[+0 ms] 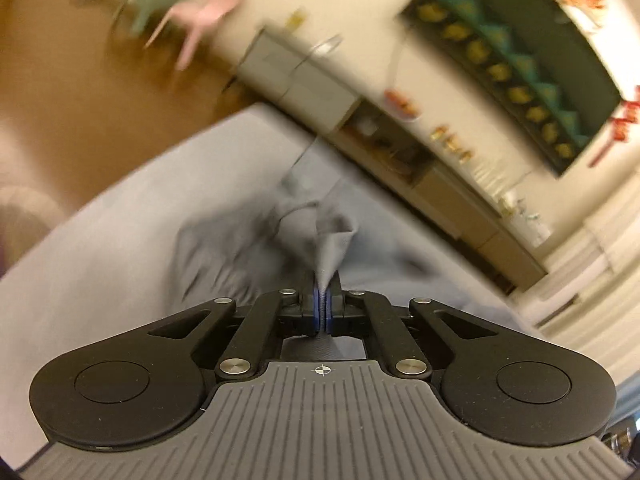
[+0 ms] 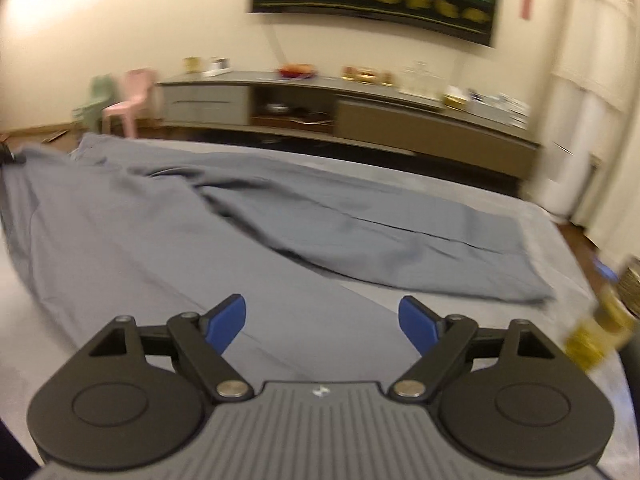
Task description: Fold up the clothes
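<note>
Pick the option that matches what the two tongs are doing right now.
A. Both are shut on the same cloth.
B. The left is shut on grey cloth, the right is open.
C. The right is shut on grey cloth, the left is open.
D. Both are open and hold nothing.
B: the left tongs pinch a peak of the grey garment, while the right tongs stand spread above it, holding nothing.

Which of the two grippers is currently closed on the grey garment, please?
The left gripper: shut, pinching the grey garment. The right gripper is open, empty.
</note>
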A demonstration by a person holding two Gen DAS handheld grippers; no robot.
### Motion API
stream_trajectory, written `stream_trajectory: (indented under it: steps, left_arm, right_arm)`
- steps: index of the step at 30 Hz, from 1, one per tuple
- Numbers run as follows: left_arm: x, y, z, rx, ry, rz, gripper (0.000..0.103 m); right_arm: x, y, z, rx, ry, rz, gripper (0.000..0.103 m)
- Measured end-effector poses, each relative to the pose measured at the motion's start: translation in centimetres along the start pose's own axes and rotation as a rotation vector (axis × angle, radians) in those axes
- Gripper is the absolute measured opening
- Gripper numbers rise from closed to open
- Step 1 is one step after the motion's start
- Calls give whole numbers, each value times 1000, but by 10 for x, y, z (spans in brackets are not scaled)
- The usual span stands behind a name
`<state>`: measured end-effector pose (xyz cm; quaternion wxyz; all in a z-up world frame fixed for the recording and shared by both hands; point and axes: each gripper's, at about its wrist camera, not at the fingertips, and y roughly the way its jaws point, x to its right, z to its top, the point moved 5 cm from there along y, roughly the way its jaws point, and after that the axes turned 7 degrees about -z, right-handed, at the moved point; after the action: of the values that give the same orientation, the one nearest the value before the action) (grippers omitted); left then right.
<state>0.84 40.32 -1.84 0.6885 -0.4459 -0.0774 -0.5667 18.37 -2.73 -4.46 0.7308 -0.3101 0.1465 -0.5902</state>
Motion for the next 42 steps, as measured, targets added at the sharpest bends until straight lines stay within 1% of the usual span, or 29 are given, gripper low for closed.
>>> stream_trajectory:
  steps: [1,2,3,4,5,6,7,8,9,12,13,14,15,16,17,18,19,20,22,25,26,28,29,30,31,32,35,38,42]
  left_arm:
    - [-10,1,-8,-45,-14,31,1]
    - [-19,0,-15,-78,-29,54,12]
    - [-22,-6,-14,-57,-51,38,23]
    - [-24,-14,-12,-30,-71,22,47]
    - [-26,-24,-5,25,-86,0,66]
    - [-29,-33,1,76,-102,-13,74]
    - [-35,-38,8,115,-119,11,80]
    - [-41,-41,14,143,-136,33,80]
    - [-48,-32,20,122,-150,45,80]
    - [-59,5,21,-13,-156,21,74]
    - [-62,16,21,-41,-152,19,74]
    - [-63,26,21,-62,-154,-7,73]
    - [-65,36,20,-83,-159,-37,69]
    - [-64,43,18,-102,-173,-91,56]
    - [-61,44,18,-98,-175,-152,48]
    - [-57,43,19,-91,-174,-217,49]
    - [-51,37,22,-67,-164,-297,54]
    - [-48,28,27,-45,-154,-354,63]
    - [-55,16,32,-7,-162,-432,69]
    - [-69,-1,39,41,-198,-552,70]
    - [-76,-3,41,55,-215,-567,70]
    - [-88,-7,46,80,-246,-589,71]
    - [-91,-8,46,79,-242,-569,72]
    - [-95,-8,47,78,-239,-550,72]
    - [-97,-7,47,75,-231,-528,73]
    - [-97,0,47,64,-202,-495,73]
    - [-90,14,38,9,-110,-431,74]
    - [-71,31,31,-57,-19,-400,76]
    - [-47,48,14,-156,139,-337,76]
  right_arm:
    - [-14,9,8,-4,-17,29,87]
    - [-29,18,17,-9,-33,60,87]
    - [-52,26,29,-4,-67,95,87]
    - [-77,34,42,3,-104,132,87]
    - [-102,42,55,9,-141,168,87]
    - [-129,43,67,23,-183,205,87]
    - [-156,43,78,38,-226,243,87]
    - [-183,43,90,54,-270,280,89]
    - [-207,42,100,66,-305,316,91]
    - [-270,45,120,89,-400,408,94]
    - [-287,48,124,90,-425,432,94]
    - [-303,52,128,88,-448,450,94]
    - [-318,55,131,82,-470,468,94]
    - [-331,58,134,80,-489,484,94]
    - [-344,58,137,87,-507,504,94]
    - [-358,59,141,95,-525,526,95]
    - [-372,59,144,105,-541,550,95]
    - [-389,58,147,115,-558,579,96]
    - [-426,61,153,120,-575,626,98]
    - [-476,73,162,90,-542,674,99]
    - [-490,79,166,67,-514,687,99]
    - [-509,95,168,19,-474,647,93]
    - [-510,104,169,-11,-445,624,65]
    - [-508,112,169,-42,-414,602,28]
    - [-506,121,169,-72,-382,579,19]
    - [-504,129,169,-103,-351,557,12]
    - [-460,121,175,-79,-174,592,11]
    - [-407,112,169,-70,77,687,11]
    - [-359,111,147,-77,383,834,11]
